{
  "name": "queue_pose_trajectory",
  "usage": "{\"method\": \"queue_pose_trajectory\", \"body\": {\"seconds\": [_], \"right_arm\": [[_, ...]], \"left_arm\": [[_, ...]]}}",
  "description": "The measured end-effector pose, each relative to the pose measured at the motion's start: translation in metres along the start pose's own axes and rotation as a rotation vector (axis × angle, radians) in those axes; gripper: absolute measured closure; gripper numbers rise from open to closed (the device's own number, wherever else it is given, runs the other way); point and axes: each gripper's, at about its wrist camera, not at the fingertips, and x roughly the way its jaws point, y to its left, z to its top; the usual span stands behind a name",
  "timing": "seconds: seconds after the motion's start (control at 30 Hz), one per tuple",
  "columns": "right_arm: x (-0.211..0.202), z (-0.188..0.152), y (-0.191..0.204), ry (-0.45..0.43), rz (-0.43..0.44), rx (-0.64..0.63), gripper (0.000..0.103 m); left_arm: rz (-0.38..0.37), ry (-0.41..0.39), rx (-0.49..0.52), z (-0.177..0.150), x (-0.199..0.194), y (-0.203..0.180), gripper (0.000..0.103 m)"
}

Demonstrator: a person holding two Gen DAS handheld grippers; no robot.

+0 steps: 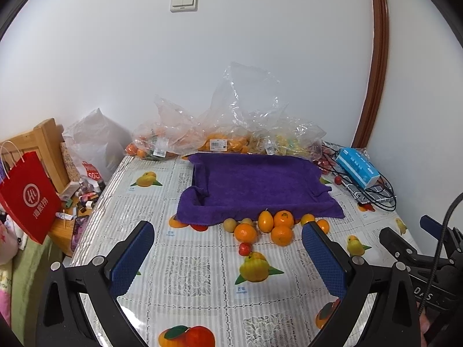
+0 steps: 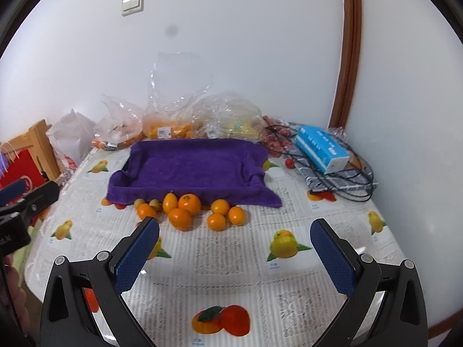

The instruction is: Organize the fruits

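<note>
Loosely clustered round orange fruits [image 2: 188, 208] touch purple towel [image 2: 191, 167]

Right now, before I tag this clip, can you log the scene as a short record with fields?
surface: fruit-print plastic tablecloth
container: tray lined with purple towel, no fruit visible inside
loose fruit: cluster of small orange citrus on the cloth along the tray's near edge
back row: clear plastic bags of fruit
left tongs: open, holding nothing
right tongs: open, holding nothing
progress: sorting not started

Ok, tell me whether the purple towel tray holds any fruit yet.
Empty. The purple towel tray shows only bare cloth inside; the oranges sit on the tablecloth at its front edge.
</note>
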Motion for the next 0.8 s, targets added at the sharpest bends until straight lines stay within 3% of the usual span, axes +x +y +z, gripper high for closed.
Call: {"method": "queue_pose_trajectory", "body": {"seconds": [0.27, 0.43, 0.73, 0.8], "right_arm": [[0.011, -0.001, -0.010, -0.022, 0.041, 0.034, 0.000], [0.024, -0.007, -0.017, -0.049, 0.147, 0.077, 0.000], [0.078, -0.020, -0.023, 0.041, 0.112, 0.063, 0.005], [0.089, -0.024, -0.024, 0.060, 0.106, 0.063, 0.015]], "left_arm": [[-0.023, -0.011, 0.012, -0.004, 0.012, 0.000, 0.001], [-0.002, -0.020, 0.030, -0.008, 0.029, 0.000, 0.001], [-0.007, 0.103, 0.032, -0.025, 0.083, 0.010, 0.002], [-0.007, 0.124, 0.030, -0.029, 0.094, 0.013, 0.002]]}}
